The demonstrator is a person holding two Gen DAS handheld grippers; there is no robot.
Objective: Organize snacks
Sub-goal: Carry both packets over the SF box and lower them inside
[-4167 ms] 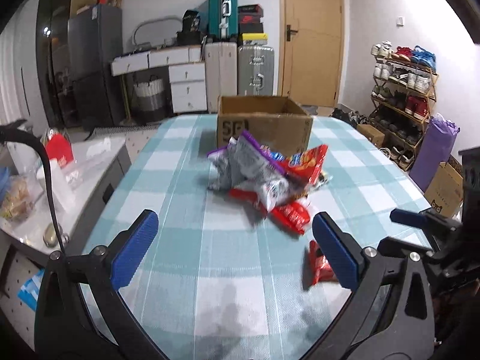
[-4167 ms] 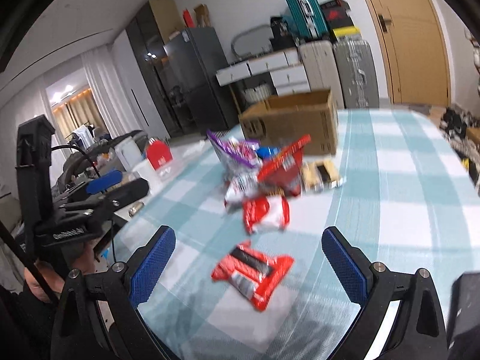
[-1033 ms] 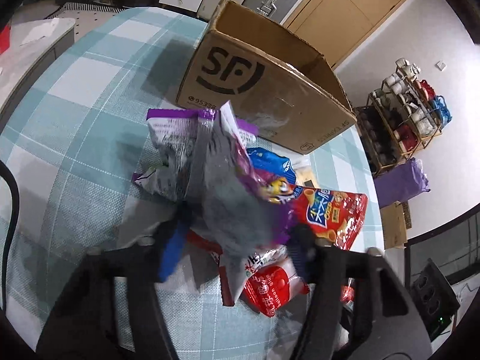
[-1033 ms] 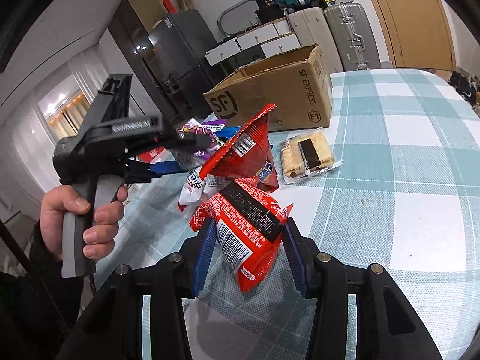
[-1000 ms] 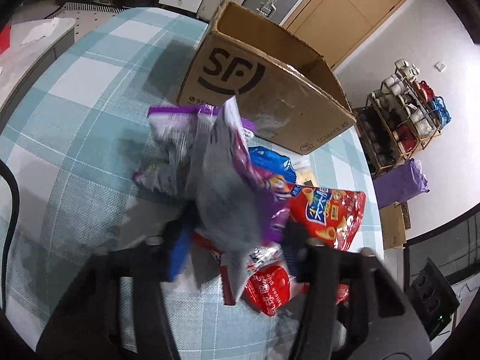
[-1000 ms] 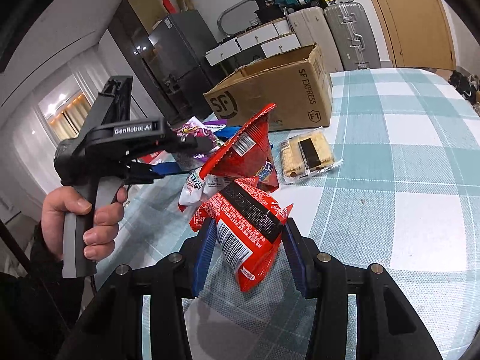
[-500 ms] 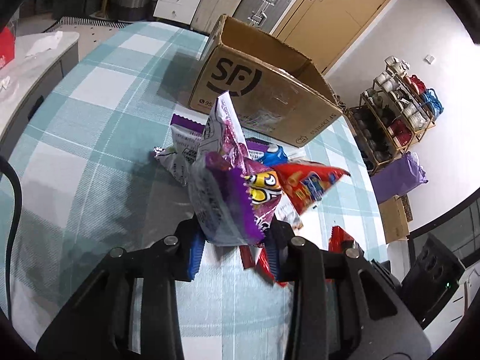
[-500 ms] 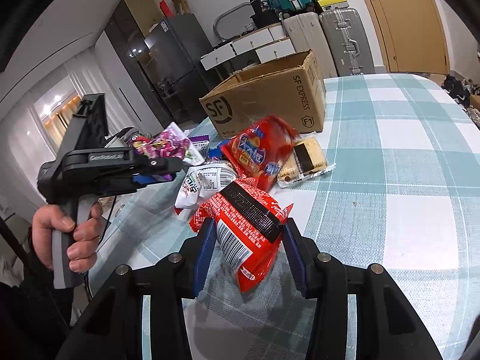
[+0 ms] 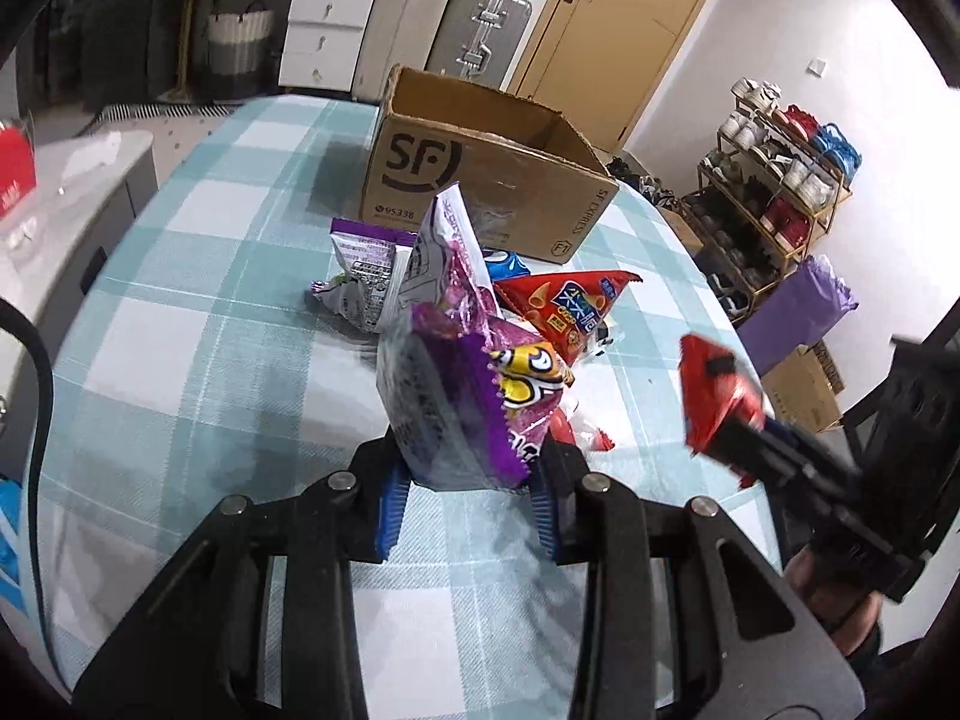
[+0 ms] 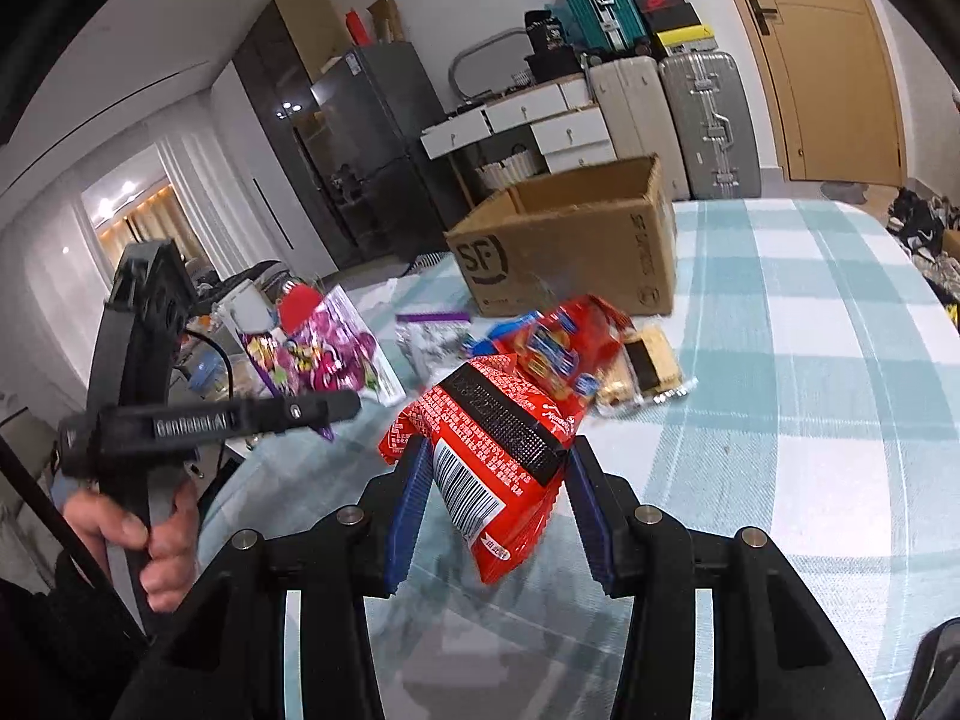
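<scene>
Purple snack bag (image 9: pixel 456 396) is pinched between the blue pads of the left gripper (image 9: pixel 465 498), up above the checked table (image 9: pixel 198 312). At twelve o'clock from it stands the open cardboard box (image 9: pixel 480 180), with more snacks (image 9: pixel 564 306) lying in front

From the right wrist view, the right gripper (image 10: pixel 498 510) squeezes a red snack pack (image 10: pixel 498 456). At nine o'clock the left gripper (image 10: pixel 312 408) holds its purple bag (image 10: pixel 324 354) in the air
</scene>
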